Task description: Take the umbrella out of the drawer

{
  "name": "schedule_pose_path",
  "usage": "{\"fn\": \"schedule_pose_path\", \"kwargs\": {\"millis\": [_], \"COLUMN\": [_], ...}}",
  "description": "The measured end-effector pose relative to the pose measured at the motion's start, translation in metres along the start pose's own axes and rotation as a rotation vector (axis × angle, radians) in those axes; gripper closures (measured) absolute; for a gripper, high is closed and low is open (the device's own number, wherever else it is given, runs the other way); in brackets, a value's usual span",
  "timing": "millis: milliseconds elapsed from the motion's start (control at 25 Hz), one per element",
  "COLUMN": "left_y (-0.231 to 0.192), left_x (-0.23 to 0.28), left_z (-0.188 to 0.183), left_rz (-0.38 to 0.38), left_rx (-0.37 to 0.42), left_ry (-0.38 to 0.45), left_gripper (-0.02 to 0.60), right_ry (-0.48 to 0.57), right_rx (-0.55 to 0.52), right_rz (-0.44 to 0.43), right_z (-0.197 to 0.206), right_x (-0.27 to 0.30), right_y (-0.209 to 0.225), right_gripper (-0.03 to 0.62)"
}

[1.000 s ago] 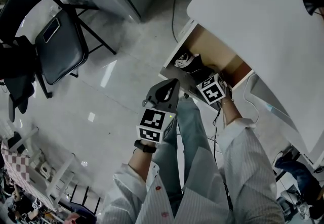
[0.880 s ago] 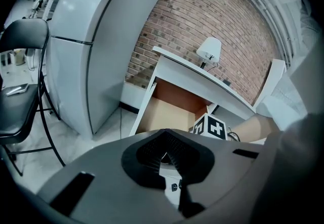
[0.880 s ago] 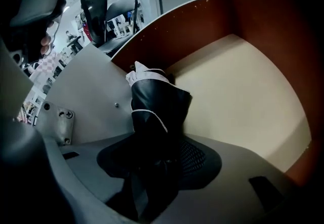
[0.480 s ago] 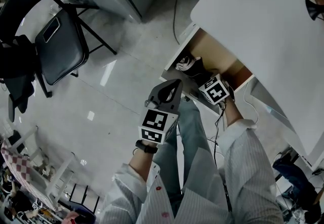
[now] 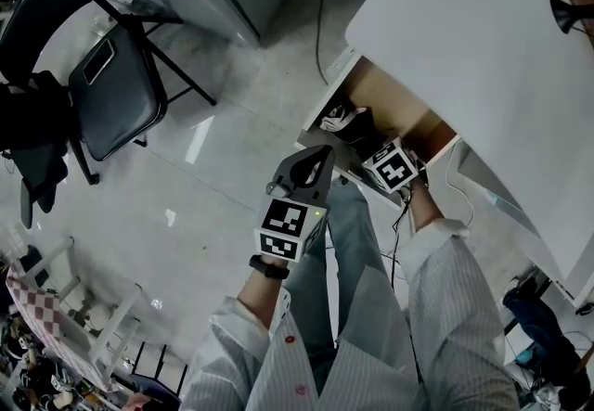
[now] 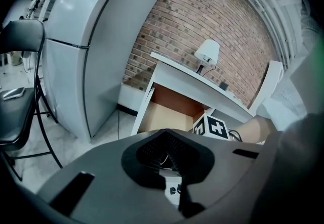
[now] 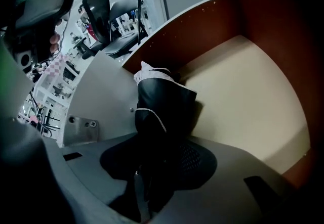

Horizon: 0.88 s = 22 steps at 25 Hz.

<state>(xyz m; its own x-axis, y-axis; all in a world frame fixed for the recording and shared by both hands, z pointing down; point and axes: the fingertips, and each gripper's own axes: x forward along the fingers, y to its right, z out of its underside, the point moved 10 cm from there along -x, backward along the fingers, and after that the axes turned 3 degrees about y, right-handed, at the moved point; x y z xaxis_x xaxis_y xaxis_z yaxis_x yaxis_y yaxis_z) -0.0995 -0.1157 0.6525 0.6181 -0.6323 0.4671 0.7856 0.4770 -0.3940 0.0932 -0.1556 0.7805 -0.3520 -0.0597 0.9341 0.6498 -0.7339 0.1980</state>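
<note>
Office-like workroom: white desk, folding chair, brick wall.

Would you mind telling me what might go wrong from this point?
The right gripper is closing its jaws on the umbrella, much of which sticks out beyond them; it may pivot or slip when lifted. It lies against the white wall of the drawer, where its loose folds could catch on the way out.

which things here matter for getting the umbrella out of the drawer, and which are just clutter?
In the job:
umbrella
open drawer holding it
right gripper, fingers closing with the umbrella between them

Just around:
chair
fridge
lamp
desk
left gripper, shut
</note>
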Motion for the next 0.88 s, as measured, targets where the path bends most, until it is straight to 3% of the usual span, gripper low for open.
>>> {"fn": "schedule_pose_path", "kwargs": {"millis": [200, 480, 880], "left_y": [0.008, 0.015, 0.041], "left_x": [-0.005, -0.029, -0.061], "left_z": [-0.015, -0.046, -0.104], "left_rz": [0.017, -0.016, -0.039], "left_rx": [0.02, 0.009, 0.021], "left_ry": [0.006, 0.048, 0.104], "left_gripper": [0.572, 0.572, 0.572], "right_ry": [0.026, 0.082, 0.256], "right_rx": [0.008, 0.0, -0.024], "right_rz": [0.001, 0.023, 0.06], "right_z": [-0.009, -0.034, -0.075], "right_x": [-0.014, -0.059, -0.151], "right_y": [-0.012, -0.035, -0.052], "right_gripper": [0.418, 0.418, 0.418]}}
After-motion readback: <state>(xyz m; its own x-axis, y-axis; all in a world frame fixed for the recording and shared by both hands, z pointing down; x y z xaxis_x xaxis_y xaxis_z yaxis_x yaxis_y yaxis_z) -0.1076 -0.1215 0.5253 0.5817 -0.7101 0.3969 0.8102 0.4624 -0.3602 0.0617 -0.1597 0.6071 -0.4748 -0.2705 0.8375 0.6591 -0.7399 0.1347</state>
